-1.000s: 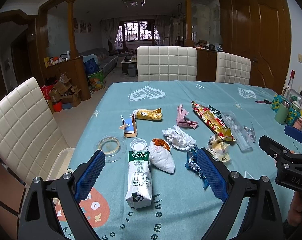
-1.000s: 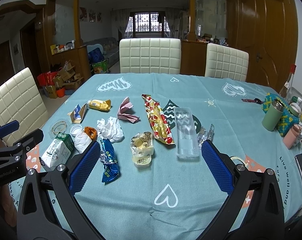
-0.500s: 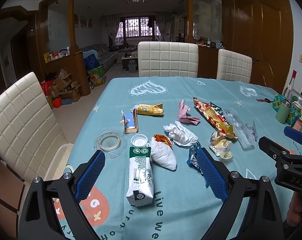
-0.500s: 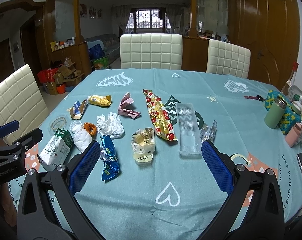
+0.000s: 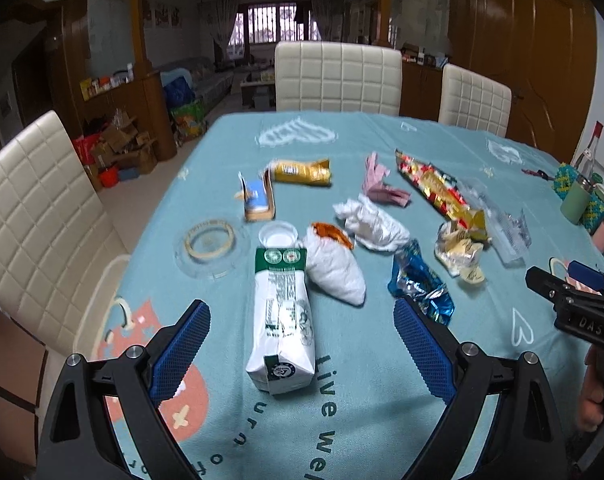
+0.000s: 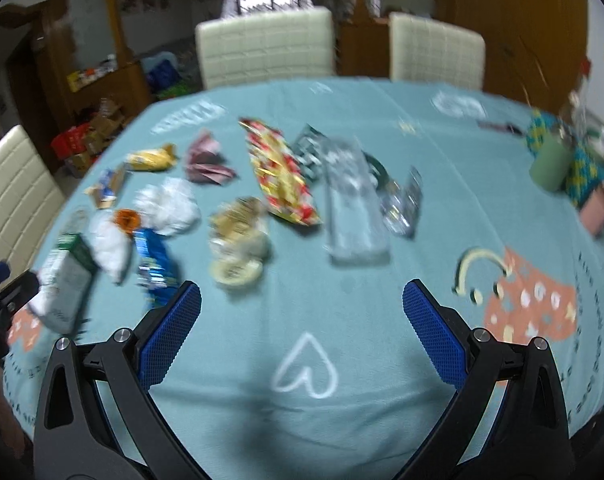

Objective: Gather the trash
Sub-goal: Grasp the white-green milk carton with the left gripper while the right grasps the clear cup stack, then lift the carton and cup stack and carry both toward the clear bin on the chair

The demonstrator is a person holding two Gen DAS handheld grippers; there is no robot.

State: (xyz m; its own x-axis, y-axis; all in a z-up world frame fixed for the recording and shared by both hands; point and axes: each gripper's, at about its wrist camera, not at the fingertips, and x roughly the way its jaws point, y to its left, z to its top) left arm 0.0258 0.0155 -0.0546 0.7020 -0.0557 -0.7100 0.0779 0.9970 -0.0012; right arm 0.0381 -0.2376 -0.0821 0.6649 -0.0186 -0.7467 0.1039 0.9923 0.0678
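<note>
Trash lies scattered on a teal tablecloth. In the left wrist view my left gripper (image 5: pixel 299 320) stands open just above a white-and-green milk carton (image 5: pixel 281 320), which lies between its fingers. Beside the carton lie a white bag with an orange top (image 5: pixel 334 270), a blue foil wrapper (image 5: pixel 420 286), crumpled white paper (image 5: pixel 372 222), a red-yellow snack bag (image 5: pixel 438 188) and a pink wrapper (image 5: pixel 380 186). My right gripper (image 6: pixel 302 312) is open over bare cloth, nearer than a clear plastic tray (image 6: pixel 352 204) and a yellowish cup wrapper (image 6: pixel 237 236). That view is blurred.
A glass ashtray (image 5: pixel 210 242), a small opened box (image 5: pixel 257 200) and a yellow packet (image 5: pixel 302 172) lie at the left. A green cup (image 6: pixel 550 164) and knitted holders (image 6: pixel 586 172) stand at the right edge. Cream chairs (image 5: pixel 338 76) surround the table.
Both grippers have moved forward and lower toward the table. The milk carton now lies between the left fingers. The right wrist view has tilted down and gone blurry.
</note>
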